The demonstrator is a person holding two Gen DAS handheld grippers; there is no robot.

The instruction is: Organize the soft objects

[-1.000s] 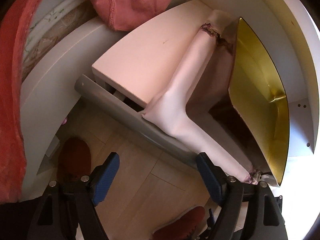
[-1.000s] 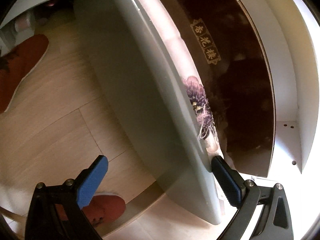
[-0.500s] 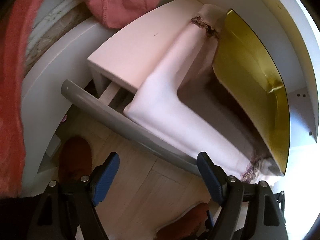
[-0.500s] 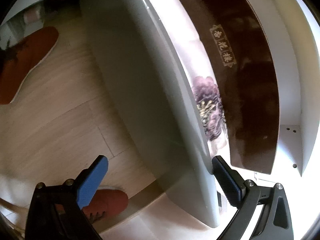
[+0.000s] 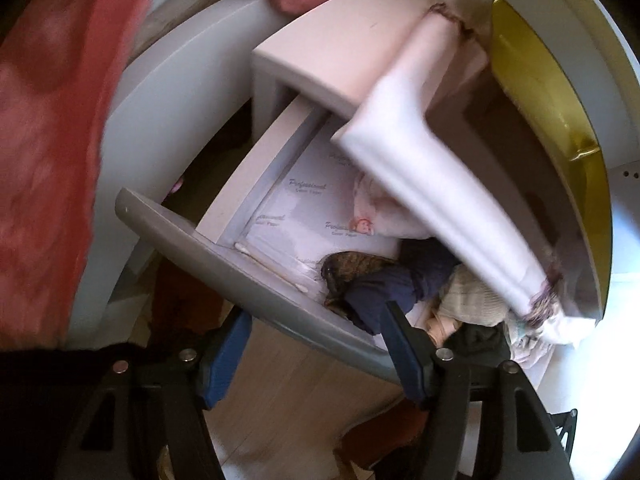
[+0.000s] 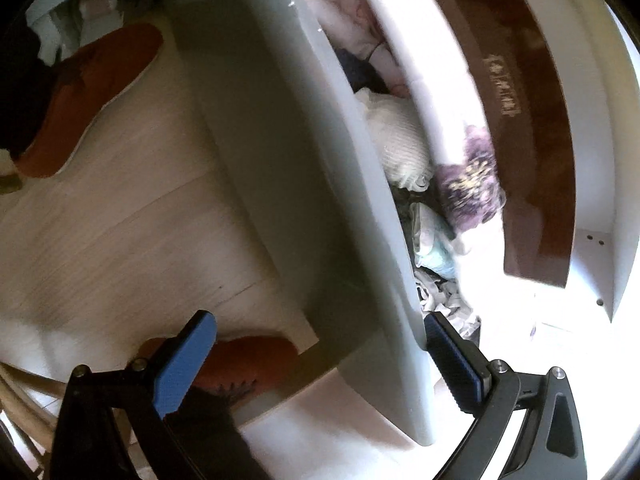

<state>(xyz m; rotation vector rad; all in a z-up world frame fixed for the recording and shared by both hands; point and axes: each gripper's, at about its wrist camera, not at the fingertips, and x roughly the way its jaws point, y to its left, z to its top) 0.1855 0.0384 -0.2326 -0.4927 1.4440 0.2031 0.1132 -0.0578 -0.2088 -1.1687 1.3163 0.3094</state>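
One grey-fronted drawer [image 5: 248, 280] stands pulled out beneath a pale desk [image 5: 344, 36], holding several soft pieces: a navy bundle [image 5: 384, 292] at 6 o'clock, a cream knit [image 5: 472, 296] at 4, a pink garment [image 5: 376, 208] mid-frame. One white cloth [image 5: 420, 172] with purple-flowered ends drapes from desk to drawer. Left tongs [image 5: 316, 348] straddle the drawer front, closing, nothing pinched. Right tongs [image 6: 320, 360] gape wide across the drawer's front edge. Wooden floor [image 6: 120, 216] lies open at 9 o'clock.
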